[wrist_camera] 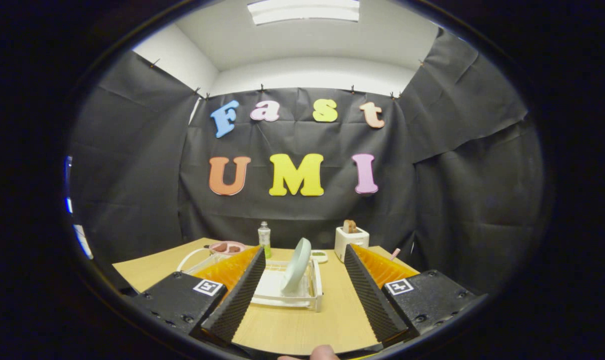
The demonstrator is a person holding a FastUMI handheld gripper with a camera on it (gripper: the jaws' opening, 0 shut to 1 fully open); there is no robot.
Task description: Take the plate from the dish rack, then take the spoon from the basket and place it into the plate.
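Gripper view: first step, by my reading, with the plate (pixel 297 271) still upright in the dish rack (pixel 316 295). The gripper (pixel 305 267) is spread wide and empty, fingers (pixel 242 290) flanking the rack; plate just ahead at 12 o'clock. Next: advance, close on its rim. Basket (pixel 202 259) at 10 o'clock, spoon unclear
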